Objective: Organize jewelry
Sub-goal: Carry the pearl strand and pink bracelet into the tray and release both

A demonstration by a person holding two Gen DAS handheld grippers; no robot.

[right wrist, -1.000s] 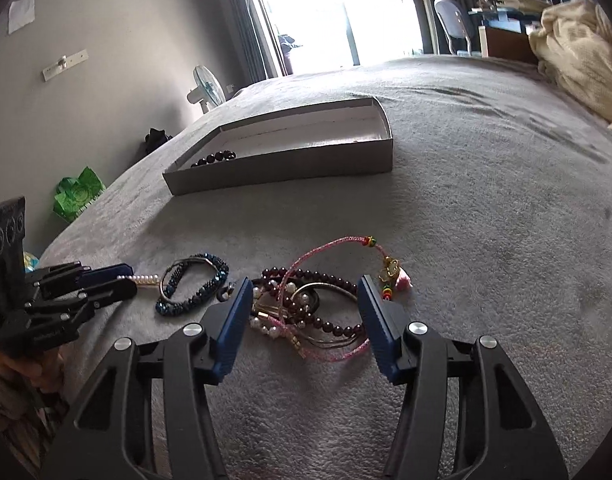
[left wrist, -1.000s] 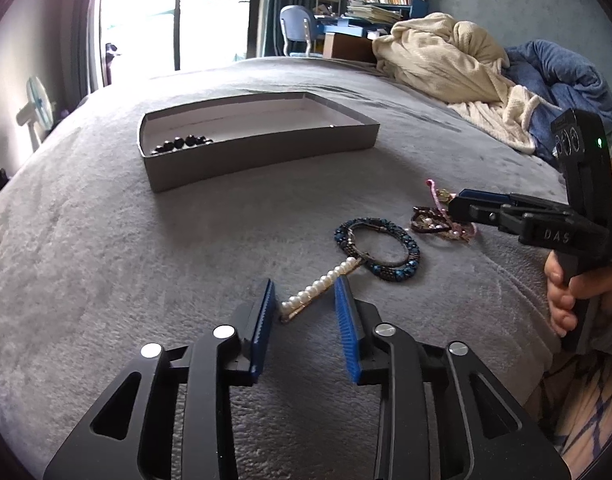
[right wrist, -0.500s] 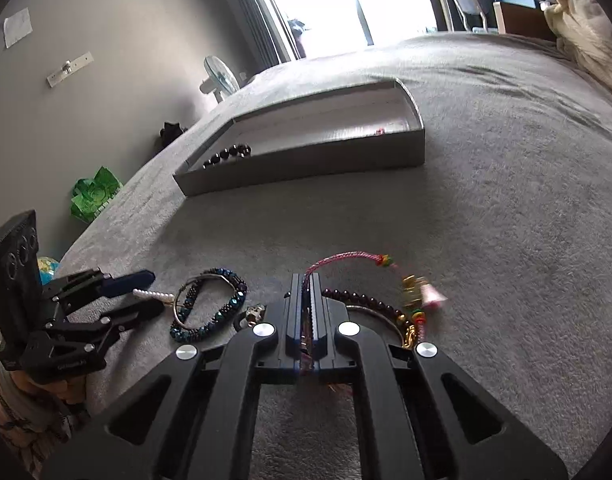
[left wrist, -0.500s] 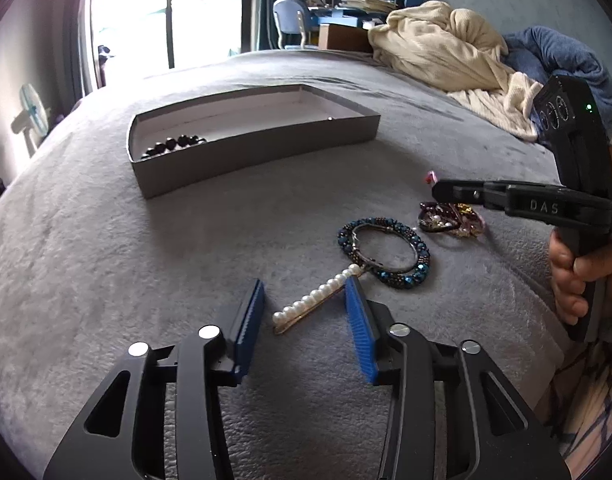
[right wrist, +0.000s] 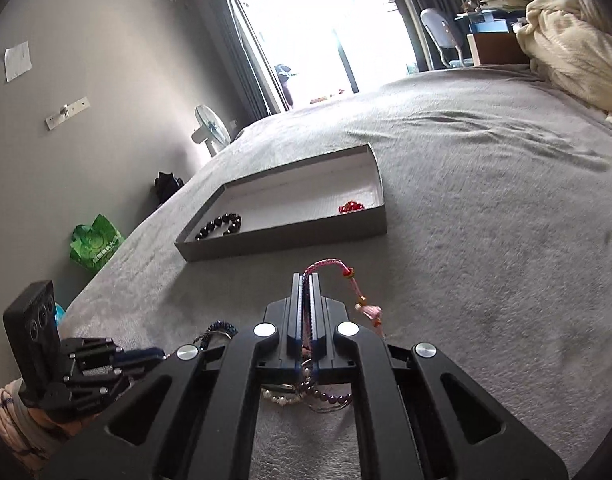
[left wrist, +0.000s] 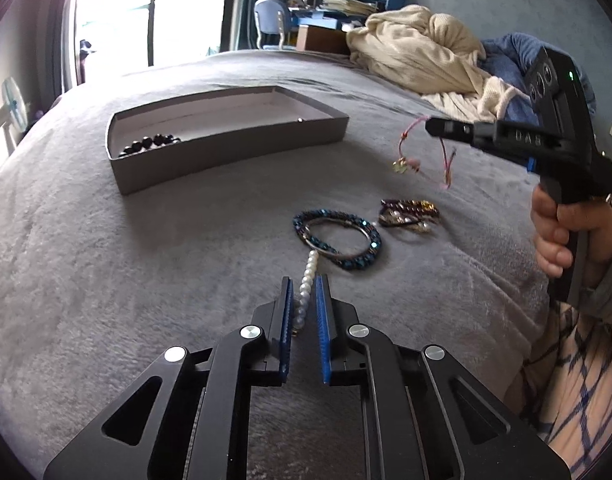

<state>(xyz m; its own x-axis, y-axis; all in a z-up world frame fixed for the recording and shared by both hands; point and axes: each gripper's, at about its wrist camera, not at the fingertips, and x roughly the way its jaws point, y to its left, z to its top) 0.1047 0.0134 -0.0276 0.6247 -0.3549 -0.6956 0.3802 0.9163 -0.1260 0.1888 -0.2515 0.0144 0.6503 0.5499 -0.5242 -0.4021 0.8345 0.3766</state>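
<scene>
My right gripper [right wrist: 304, 280] has its fingers clenched on the pink cord bracelet [left wrist: 426, 152], which hangs clear of the grey bed [left wrist: 145, 260] with its small charm dangling below. My left gripper [left wrist: 303, 300] has its fingers nearly closed around the pearl strand [left wrist: 309, 272]; from the left wrist view I judge them just pinching the beads, though I cannot be sure the grip is firm. To do this well, I should carry the pink bracelet over the near wall of the grey tray [right wrist: 289, 236] slowly enough that the charm does not swing and catch the rim, lower it to a bare patch of the tray floor, and only then let go. With the pearls I should close fully before lifting, since round beads may slip between flat pads, and lift straight up so the far end does not drag the blue beaded bangle [left wrist: 338, 240] it touches. Counting: one tray, holding one black bead bracelet [right wrist: 221, 224] and one small red piece [right wrist: 350, 207]; on the bed, one pearl strand, one blue bangle, and one tangled heap of dark beads and chains [left wrist: 410, 216] whose pieces I cannot separate by eye.
</scene>
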